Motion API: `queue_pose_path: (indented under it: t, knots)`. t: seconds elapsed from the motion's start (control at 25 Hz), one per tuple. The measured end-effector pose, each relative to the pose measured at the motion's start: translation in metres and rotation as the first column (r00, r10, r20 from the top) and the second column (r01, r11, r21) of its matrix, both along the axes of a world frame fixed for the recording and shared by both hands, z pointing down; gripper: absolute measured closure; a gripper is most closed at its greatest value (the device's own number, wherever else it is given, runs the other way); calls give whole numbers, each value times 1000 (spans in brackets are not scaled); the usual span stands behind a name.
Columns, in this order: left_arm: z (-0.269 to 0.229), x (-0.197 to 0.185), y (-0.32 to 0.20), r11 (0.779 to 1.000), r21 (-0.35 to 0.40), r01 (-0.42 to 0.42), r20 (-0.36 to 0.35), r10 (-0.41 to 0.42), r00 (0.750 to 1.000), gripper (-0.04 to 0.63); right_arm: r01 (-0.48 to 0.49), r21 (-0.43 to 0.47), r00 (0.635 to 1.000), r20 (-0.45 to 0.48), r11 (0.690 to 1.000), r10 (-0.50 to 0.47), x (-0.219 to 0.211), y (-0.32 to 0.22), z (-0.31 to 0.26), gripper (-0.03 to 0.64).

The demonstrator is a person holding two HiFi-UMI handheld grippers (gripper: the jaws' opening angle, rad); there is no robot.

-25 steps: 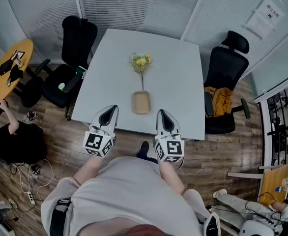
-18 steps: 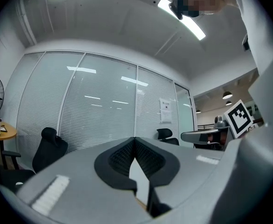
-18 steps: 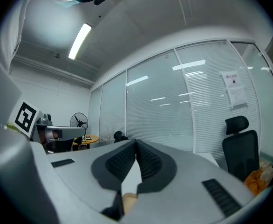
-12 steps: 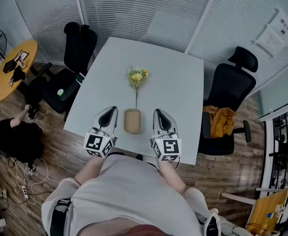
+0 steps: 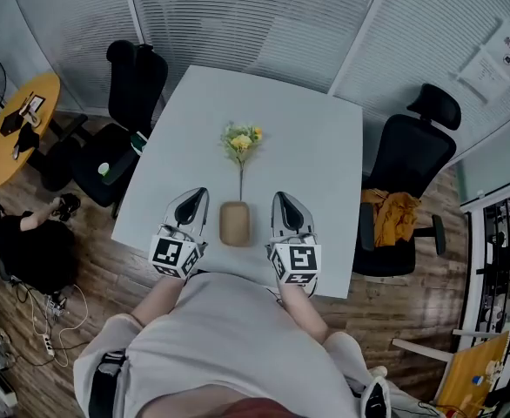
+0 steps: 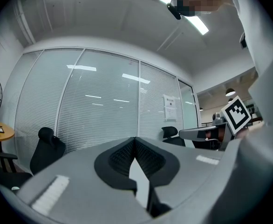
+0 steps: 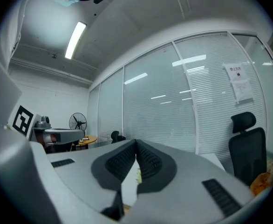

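Approach step: tan vase (image 5: 235, 223) flanked, not gripped
The tan vase, holding yellow flowers (image 5: 240, 140), sits near the counter's (image 5: 316, 146) front edge between left hand-held gripper (image 5: 200, 192) and right hand-held gripper (image 5: 279, 197), both closed and empty (any grasp needs the jaws parted first).

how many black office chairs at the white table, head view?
2. One black office chair stands off the white table's far-left corner; the other is at its right side, with an orange cloth on it. None looks hidden.

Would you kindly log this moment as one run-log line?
left claw shut, empty | right claw shut, empty | vase between them on table
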State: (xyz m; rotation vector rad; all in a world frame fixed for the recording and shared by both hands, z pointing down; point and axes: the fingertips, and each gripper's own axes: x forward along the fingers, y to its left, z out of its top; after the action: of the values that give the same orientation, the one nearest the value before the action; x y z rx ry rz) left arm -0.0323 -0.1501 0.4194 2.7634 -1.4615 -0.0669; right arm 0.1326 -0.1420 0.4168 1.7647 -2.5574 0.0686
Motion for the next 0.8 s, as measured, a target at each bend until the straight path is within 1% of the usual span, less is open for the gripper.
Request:
queue_pose_path:
  t: [0.36, 0.64, 0.8]
  knots:
    - [15, -14, -28, 1000, -12, -22, 13, 22, 1000, 586, -34, -45, 999, -13, 998, 33, -12, -25, 17, 606]
    - [35, -19, -42, 999, -32, -42, 14, 43, 999, 586, -26, -90, 999, -39, 996, 22, -24, -39, 39, 606]
    - [49, -23, -46, 998, -27, -50, 26, 50, 998, 586, -7, -103, 999, -53, 995, 2, -32, -43, 57, 606]
